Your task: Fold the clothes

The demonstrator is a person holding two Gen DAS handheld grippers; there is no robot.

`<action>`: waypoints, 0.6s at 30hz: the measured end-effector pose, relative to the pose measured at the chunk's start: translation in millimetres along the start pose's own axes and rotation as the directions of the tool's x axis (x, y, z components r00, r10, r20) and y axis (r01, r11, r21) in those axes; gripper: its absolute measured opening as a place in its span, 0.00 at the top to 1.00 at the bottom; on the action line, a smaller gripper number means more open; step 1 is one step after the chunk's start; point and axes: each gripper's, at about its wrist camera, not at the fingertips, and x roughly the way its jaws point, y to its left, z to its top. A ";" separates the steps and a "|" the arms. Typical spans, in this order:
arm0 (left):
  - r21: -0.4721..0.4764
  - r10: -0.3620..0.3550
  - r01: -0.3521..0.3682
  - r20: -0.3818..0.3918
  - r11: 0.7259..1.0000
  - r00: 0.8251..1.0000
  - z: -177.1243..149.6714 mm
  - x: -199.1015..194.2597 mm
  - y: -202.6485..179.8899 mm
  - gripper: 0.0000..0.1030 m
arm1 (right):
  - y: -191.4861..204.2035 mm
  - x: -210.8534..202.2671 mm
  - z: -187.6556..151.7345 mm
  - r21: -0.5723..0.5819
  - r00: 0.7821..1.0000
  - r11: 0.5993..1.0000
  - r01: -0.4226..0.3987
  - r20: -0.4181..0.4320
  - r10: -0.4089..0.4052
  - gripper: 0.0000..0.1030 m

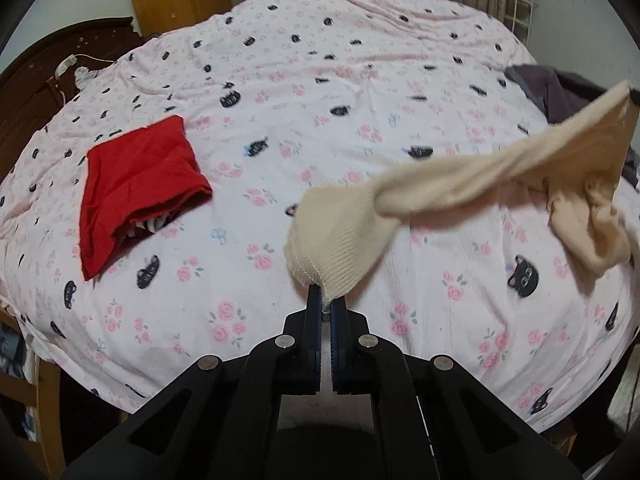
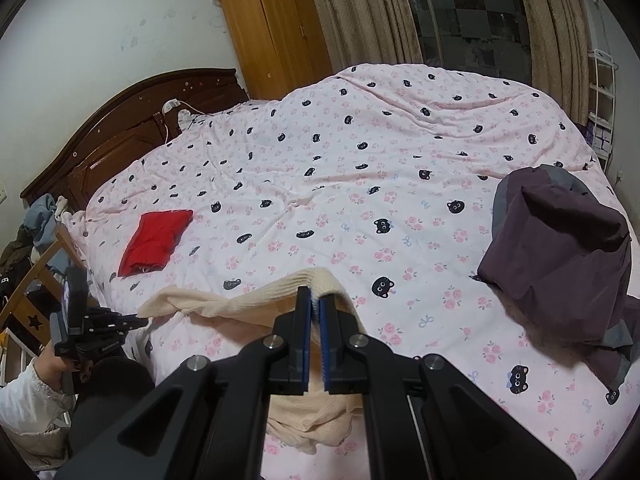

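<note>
Bedroom, one bed under one pink quilt (image 2: pixel 340 184) printed with black cat faces and roses; dark wooden headboard (image 2: pixel 120 132) at the left, one tall wooden wardrobe (image 2: pixel 276 28) against the back wall, curtains (image 2: pixel 360 12) flanking a dark window, one white wire rack (image 2: pixel 602 100) at the far right.

Garments, counted: three.
- One cream knit garment (image 1: pixel 460 184), ribbed at its hem, lifted off the quilt near the front edge of the bed and stretched in a twisted band between the two grippers; a loose part hangs down at the right in the left wrist view, and more of it lies bunched under the right gripper's fingers.
- One red garment (image 1: pixel 136 188), folded, flat on the quilt toward the headboard side, well apart from the cream one; a striped bit shows at its open edge.
- One dark purple garment (image 2: pixel 560 256) with grey trim, heaped near the quilt's right edge.

Grippers, counted: two.
- Left gripper (image 1: pixel 325 304): jaws clenched on a corner of the cream ribbed hem.
- Right gripper (image 2: pixel 315 300): jaws clenched on another edge of the same cream garment.

Open room: wide bare quilt across the middle and back of the bed, between the red and purple pieces.

One white sleeve (image 2: pixel 28 400) at the lower left behind the left gripper. Clutter of cloth beside the headboard, too small to sort.
</note>
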 end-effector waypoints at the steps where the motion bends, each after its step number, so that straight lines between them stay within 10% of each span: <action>1: -0.005 0.003 -0.003 0.018 1.000 1.000 4.0 -5.5 2.2 0.97 | -1.9 -2.2 0.8 0.007 1.000 1.000 0.000 0.007 0.000 0.96; 18: -0.053 0.055 -0.046 0.166 0.998 0.985 91.0 -17.5 15.6 0.97 | -46.1 -0.9 32.2 0.105 0.998 0.993 0.044 0.044 -0.049 0.96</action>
